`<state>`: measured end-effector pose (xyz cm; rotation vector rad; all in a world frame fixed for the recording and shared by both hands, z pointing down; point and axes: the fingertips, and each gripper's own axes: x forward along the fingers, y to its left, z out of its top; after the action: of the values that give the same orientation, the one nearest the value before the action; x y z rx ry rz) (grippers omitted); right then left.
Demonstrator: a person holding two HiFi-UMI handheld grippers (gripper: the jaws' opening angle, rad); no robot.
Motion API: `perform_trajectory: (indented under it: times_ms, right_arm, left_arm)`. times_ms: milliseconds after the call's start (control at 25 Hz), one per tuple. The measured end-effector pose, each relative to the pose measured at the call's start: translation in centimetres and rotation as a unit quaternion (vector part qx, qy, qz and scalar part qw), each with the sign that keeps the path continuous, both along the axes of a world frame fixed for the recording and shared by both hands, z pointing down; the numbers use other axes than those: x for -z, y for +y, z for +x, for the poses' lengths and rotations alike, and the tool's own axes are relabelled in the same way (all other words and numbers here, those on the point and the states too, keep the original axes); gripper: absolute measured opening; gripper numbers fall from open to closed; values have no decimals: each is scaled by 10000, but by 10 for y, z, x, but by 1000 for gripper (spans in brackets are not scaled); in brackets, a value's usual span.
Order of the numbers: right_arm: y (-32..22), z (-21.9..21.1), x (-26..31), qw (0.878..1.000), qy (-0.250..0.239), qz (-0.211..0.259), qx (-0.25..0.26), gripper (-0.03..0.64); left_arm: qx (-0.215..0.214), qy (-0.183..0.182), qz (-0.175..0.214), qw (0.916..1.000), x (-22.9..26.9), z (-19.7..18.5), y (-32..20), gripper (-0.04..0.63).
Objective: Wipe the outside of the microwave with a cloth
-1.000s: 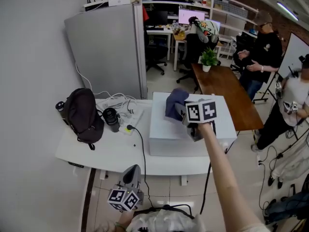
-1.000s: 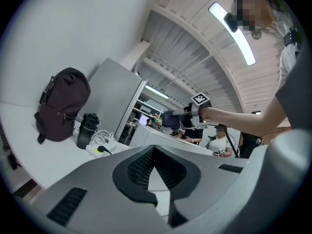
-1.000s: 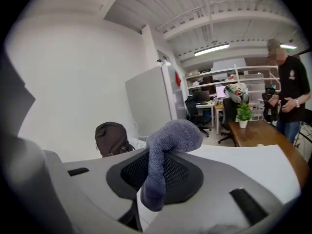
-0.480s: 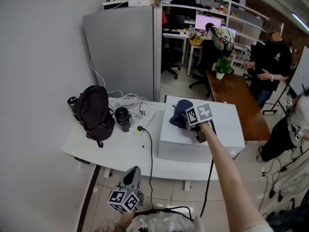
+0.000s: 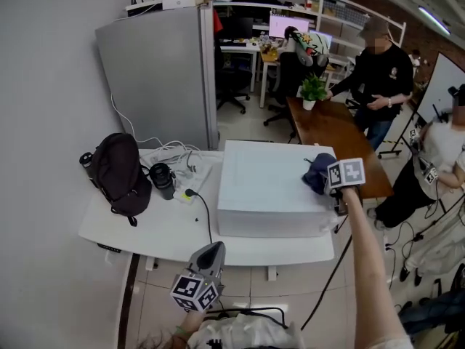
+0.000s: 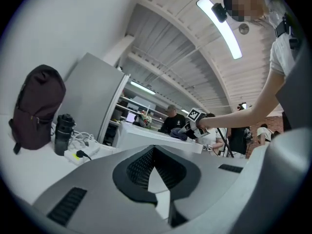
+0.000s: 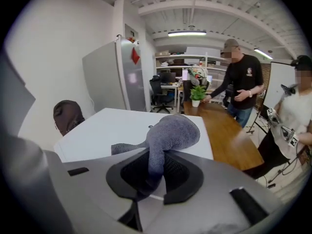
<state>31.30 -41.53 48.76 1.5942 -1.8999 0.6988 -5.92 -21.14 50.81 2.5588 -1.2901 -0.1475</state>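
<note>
The cloth (image 5: 317,172) is a soft, bluish-grey towel. It looks light and limp, and is likely to bunch and drag rather than lie flat. The right gripper (image 5: 327,183) is clamped on a pinched fold of it, and in the right gripper view the bulk of the cloth (image 7: 171,132) bulges out past the jaws as a rounded wad. That wad is probably the part that should meet the surface. A hold close to the wad, as here, should let it press down instead of flopping.

The cloth rests on the flat top of the white microwave (image 5: 265,187), near its right edge. The microwave's casing looks smooth, stiff and heavy enough to stay put under light wiping pressure.

The right arm is stretched well forward, forearm bare, reaching from the front of the desk (image 5: 156,233). The left gripper (image 5: 211,251) hangs low and close to the person's body, below the desk's front edge. Its jaws are together with nothing between them.
</note>
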Motion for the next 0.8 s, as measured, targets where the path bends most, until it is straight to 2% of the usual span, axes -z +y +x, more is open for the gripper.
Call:
perform_trajectory:
  times_ms: [200, 280, 360, 480, 600, 680, 800]
  right_arm:
    - [27, 71, -3, 9986, 9, -24, -524, 81]
    - [33, 87, 2, 9982, 103, 7, -599, 80]
    - [31, 85, 17, 9981, 98, 236, -567, 78]
    - [6, 32, 58, 9950, -369, 919, -142, 77]
    - [-25, -54, 97, 9836, -821, 1501, 580, 77]
    - [-44, -121, 112, 9731, -1116, 1691, 1098, 78]
    - [-71, -213, 107, 9624, -1431, 1568, 1698, 77]
  left_arm:
    - [-421, -198, 201, 9987, 7, 34, -2, -14]
    - [-506, -237, 243, 9981, 9, 42, -1, -14]
    - [-550, -280, 246, 9978, 9, 46, 0, -14]
    - [-585, -356, 179, 9975, 3, 51, 0, -14]
    - [-632, -421, 162, 9970, -1, 59, 1, -14]
    - [-650, -467, 167, 9967, -2, 62, 3, -14]
    - [-641, -552, 170, 9963, -4, 61, 6, -14]
